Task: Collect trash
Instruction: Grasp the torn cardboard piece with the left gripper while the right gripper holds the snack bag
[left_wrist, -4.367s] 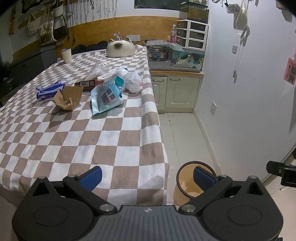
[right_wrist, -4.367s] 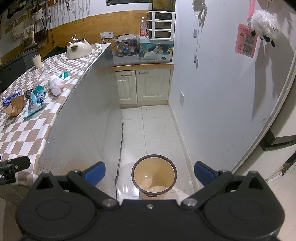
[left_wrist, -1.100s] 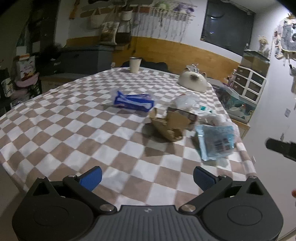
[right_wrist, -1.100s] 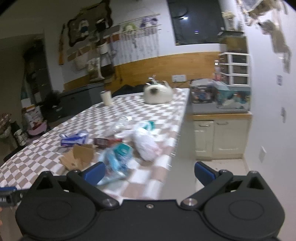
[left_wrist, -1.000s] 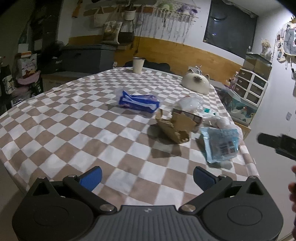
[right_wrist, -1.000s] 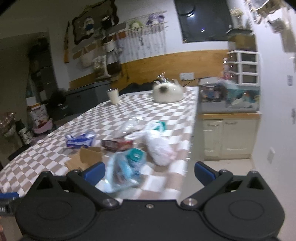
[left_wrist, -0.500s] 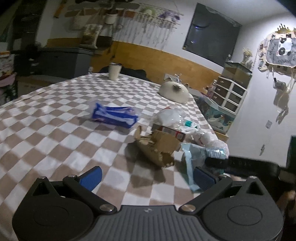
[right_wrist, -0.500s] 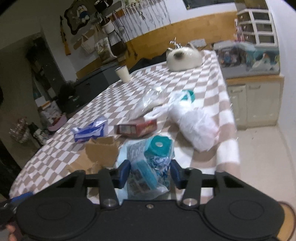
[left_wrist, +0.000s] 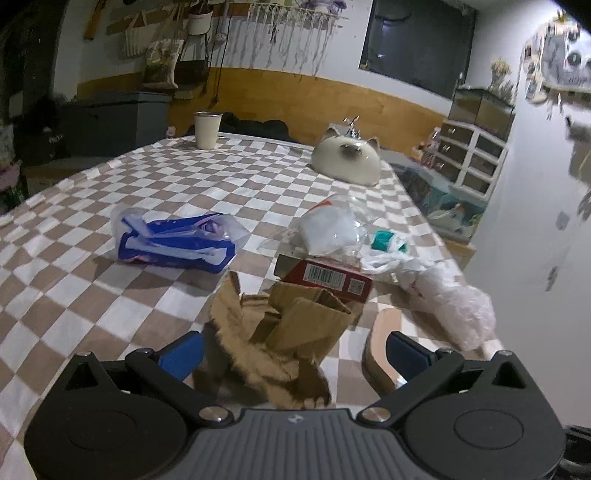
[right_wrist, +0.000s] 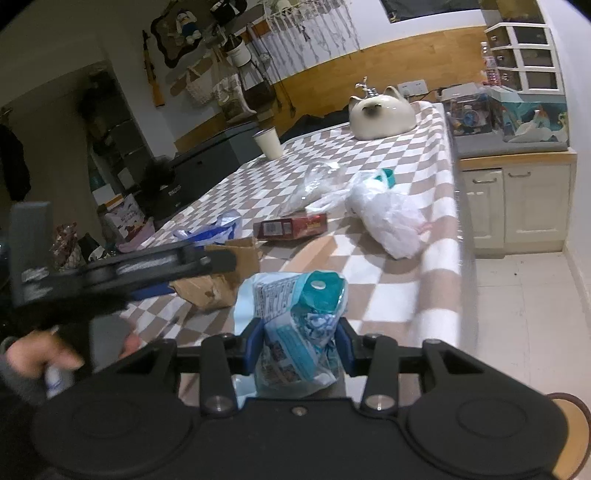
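Observation:
My right gripper (right_wrist: 299, 343) is shut on a light blue wet-wipes pack (right_wrist: 299, 328) with a teal lid, lifted off the checkered table (right_wrist: 380, 269). My left gripper (left_wrist: 293, 350) is open, its fingers on either side of a torn brown cardboard box (left_wrist: 291, 328); it also shows in the right wrist view (right_wrist: 218, 277), with the left gripper (right_wrist: 207, 267) reaching over it. Other trash on the table: a red carton (left_wrist: 325, 277), a blue plastic pack (left_wrist: 173, 243), a clear bag (left_wrist: 328, 229) and a white plastic bag (left_wrist: 454, 302).
A white cup (left_wrist: 208, 130) and a cat-shaped ceramic pot (left_wrist: 347, 160) stand at the table's far end. A cabinet (right_wrist: 517, 199) stands to the right across a tiled floor. The rim of a tan bin (right_wrist: 570, 432) shows at bottom right.
My right gripper has closed on the wipes pack and lifted it. My left gripper has moved forward and down until the cardboard box lies between its open fingers.

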